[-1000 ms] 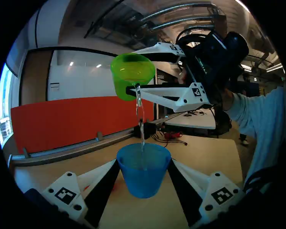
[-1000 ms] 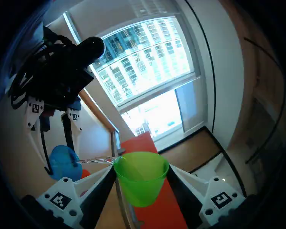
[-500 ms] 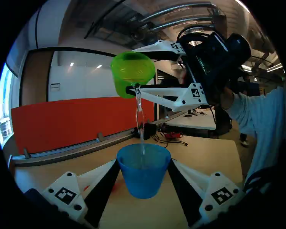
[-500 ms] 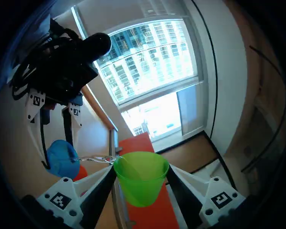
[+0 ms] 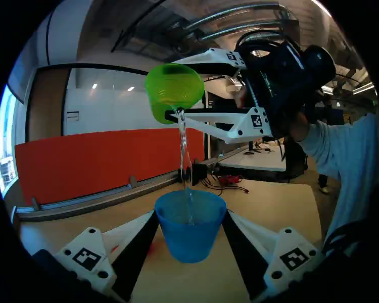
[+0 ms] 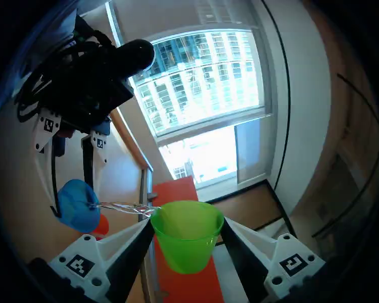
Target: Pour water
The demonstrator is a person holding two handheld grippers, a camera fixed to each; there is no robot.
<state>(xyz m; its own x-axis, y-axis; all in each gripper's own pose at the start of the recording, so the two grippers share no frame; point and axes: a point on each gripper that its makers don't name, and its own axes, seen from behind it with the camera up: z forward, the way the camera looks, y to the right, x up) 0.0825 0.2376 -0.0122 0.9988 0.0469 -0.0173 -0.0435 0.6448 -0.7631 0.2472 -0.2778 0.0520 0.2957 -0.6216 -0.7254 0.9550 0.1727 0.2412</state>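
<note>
My left gripper (image 5: 189, 237) is shut on a blue cup (image 5: 190, 226), held upright over the wooden table (image 5: 270, 202). Above it, the right gripper (image 5: 187, 86) is shut on a green cup (image 5: 173, 93) tipped on its side. A thin stream of water (image 5: 183, 151) falls from the green cup's rim into the blue cup. In the right gripper view, my right gripper (image 6: 187, 237) grips the green cup (image 6: 187, 233), and water (image 6: 121, 207) runs across to the blue cup (image 6: 77, 204), held by the left gripper (image 6: 70, 166).
A sleeved arm (image 5: 341, 151) holds the right gripper at the right. An orange partition (image 5: 98, 156) and a metal rail (image 5: 103, 194) line the table's far edge. Cables (image 5: 225, 182) lie at the back of the table. A large window (image 6: 204, 106) shows in the right gripper view.
The green cup has risen a little and tipped further, so the stream is longer. The blue cup has stayed put in the left gripper.
</note>
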